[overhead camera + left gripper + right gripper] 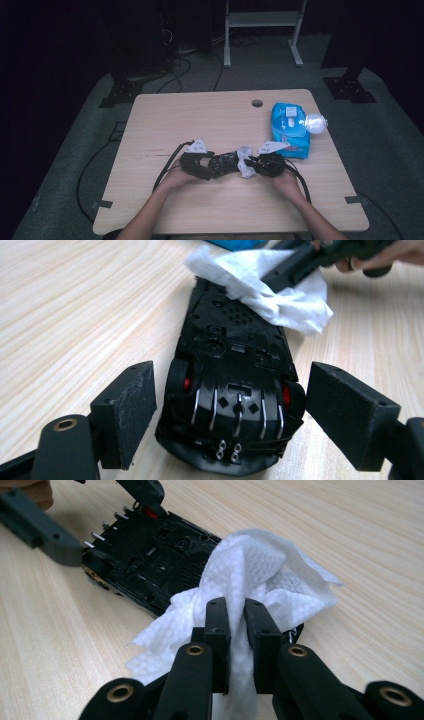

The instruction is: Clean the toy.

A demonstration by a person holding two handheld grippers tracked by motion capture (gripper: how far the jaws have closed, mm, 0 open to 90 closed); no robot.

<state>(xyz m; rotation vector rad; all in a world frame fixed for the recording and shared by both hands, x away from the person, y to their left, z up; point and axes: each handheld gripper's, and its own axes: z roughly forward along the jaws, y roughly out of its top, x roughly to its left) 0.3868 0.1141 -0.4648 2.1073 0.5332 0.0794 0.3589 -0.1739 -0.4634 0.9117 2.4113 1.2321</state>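
Note:
A black toy car (225, 162) lies upside down on the wooden table (200, 120), its underside and chrome exhaust pipes facing up (235, 370). My left gripper (231, 367) straddles the car's rear end. Its pads stand just off both sides with slim gaps, so it is open. My right gripper (235, 605) is shut on a crumpled white wipe (260, 570). The wipe rests on the far end of the car's underside (280, 290). In the high view the left gripper (207, 170) and right gripper (255, 165) meet at the car from either side.
A blue pack of wipes (290, 130) lies at the right of the table, with a clear round object (316, 123) beside it near the right edge. A cable hole (257, 103) sits at the back. Gripper cables trail toward the front edge.

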